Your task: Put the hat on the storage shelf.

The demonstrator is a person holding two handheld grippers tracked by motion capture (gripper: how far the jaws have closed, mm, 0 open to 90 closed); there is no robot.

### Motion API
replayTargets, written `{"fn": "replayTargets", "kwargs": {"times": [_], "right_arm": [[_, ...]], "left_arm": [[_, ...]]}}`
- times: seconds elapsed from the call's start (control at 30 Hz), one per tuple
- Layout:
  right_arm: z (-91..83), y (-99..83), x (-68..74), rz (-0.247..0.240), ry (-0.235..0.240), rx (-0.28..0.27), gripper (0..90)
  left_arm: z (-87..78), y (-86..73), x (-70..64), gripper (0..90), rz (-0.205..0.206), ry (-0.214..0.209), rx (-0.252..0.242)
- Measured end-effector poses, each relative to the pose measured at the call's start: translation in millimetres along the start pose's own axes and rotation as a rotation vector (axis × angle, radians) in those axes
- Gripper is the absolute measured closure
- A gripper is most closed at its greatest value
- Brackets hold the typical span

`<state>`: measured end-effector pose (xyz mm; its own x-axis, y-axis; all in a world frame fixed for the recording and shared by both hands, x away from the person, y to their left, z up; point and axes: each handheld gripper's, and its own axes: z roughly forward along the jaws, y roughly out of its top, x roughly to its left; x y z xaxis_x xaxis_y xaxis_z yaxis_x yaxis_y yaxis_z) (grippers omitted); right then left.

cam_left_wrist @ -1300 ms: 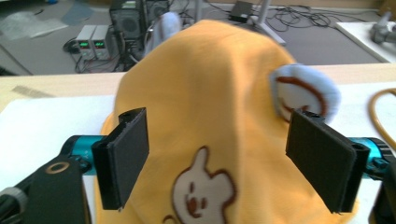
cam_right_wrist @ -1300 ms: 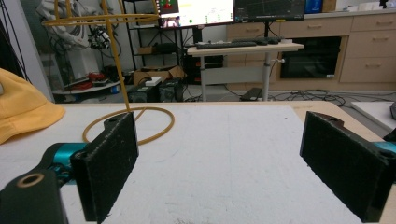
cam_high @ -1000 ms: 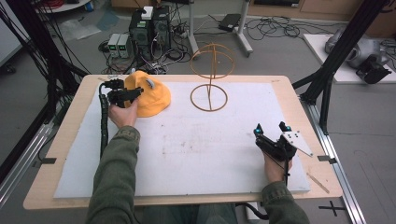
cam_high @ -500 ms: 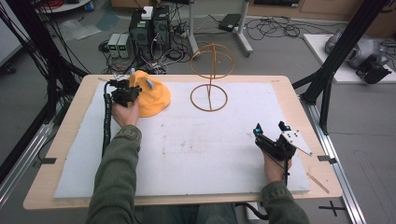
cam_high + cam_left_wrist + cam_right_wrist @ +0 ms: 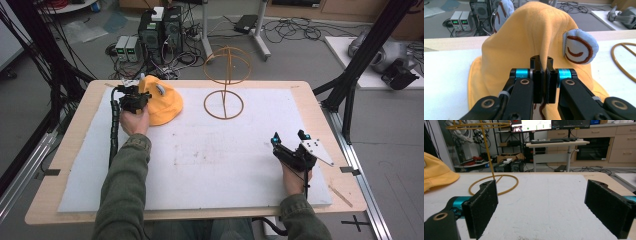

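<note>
Left gripper [image 5: 543, 80] clenched on a fold of the yellow hat [image 5: 162, 102] at table's 10 o'clock. Right gripper [image 5: 290, 137] idle, jaws spread, at 4 o'clock. Likely next: lift hat toward wire hat stand [image 5: 225, 80] at 12 o'clock.

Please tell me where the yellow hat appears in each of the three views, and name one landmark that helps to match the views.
High view: yellow hat upper left on the table, at the left gripper.
Left gripper view: centre, its fold pinched between the jaws.
Right gripper view: far left edge.
Shared landmark: the wire stand beside it.
</note>
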<state>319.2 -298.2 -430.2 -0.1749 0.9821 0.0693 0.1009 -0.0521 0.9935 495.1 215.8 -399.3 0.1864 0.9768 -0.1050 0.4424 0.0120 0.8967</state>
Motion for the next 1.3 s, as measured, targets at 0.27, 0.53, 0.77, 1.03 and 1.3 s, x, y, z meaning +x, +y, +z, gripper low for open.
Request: {"fn": "replayTargets", "kwargs": {"times": [0.27,0.53,0.77,1.03,1.3], "right_arm": [[0.3,-0.1,0.1,-0.011,-0.001,-0.001,11.4],[-1.0,0.4,0.8,-0.004,-0.002,-0.004,11.4],[-0.8,0.7,-0.2,-0.005,-0.007,-0.009,11.4],[0.1,0.5,-0.9,0.003,-0.006,-0.008,11.4],[0.1,0.8,-1.8,0.007,-0.004,-0.013,11.4]], "left_arm": [[-27.2,15.4,-3.5,87.3,0.017,-0.002,-0.110],[-74.2,36.2,-2.1,87.3,0.013,0.016,-0.271],[-101.3,50.6,-2.7,87.4,-0.001,-0.004,-0.368],[-138.3,89.2,-26.7,87.3,0.057,-0.082,-0.520],[-152.4,120.9,-61.4,87.3,0.117,-0.170,-0.588]]}}
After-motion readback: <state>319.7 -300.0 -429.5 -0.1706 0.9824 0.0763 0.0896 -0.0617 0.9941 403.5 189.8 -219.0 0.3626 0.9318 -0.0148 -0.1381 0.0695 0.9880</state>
